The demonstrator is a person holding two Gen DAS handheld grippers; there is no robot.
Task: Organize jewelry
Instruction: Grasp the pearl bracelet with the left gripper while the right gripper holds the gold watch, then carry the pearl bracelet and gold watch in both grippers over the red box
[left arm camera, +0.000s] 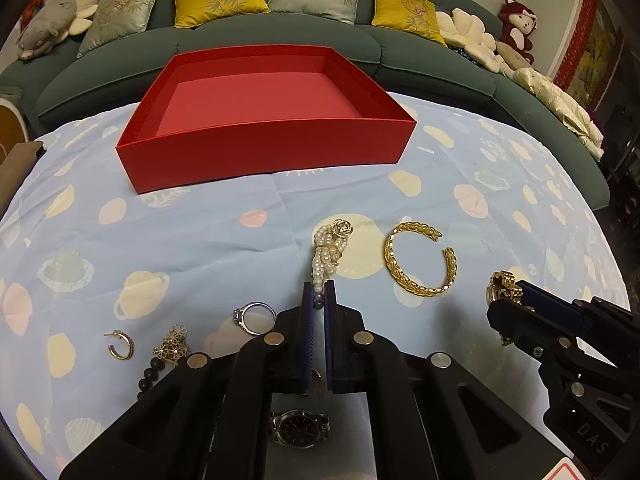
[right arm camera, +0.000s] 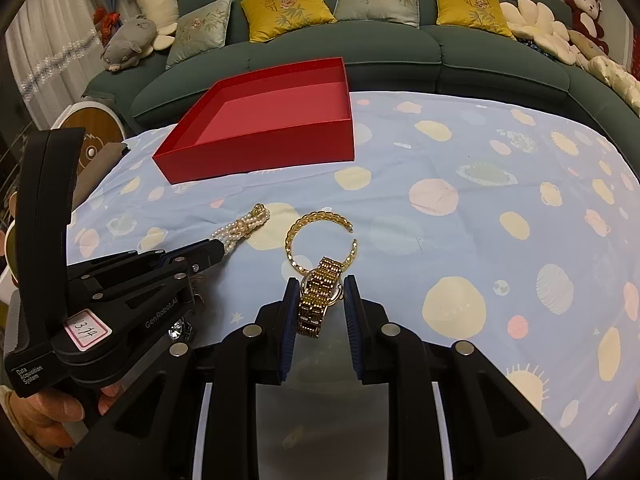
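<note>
My left gripper (left arm camera: 319,292) is shut on the near end of a pearl bracelet (left arm camera: 330,250) that lies on the patterned cloth. The same pearl bracelet (right arm camera: 244,229) shows beside the left gripper (right arm camera: 219,249) in the right wrist view. My right gripper (right arm camera: 320,292) is shut on a gold watch (right arm camera: 320,300), whose band hangs between the pads. That gold watch (left arm camera: 504,286) and the right gripper (left arm camera: 510,294) sit at the right in the left wrist view. A gold cuff bangle (left arm camera: 420,258) lies between the two grippers. An empty red box (left arm camera: 264,148) stands behind.
Near the left gripper lie a silver ring (left arm camera: 256,317), a gold hoop earring (left arm camera: 120,346), a flower brooch (left arm camera: 172,346), dark beads (left arm camera: 150,374) and a silver watch (left arm camera: 300,428). A green sofa (left arm camera: 420,68) with cushions runs behind the table. A person's hand (right arm camera: 44,412) holds the left gripper.
</note>
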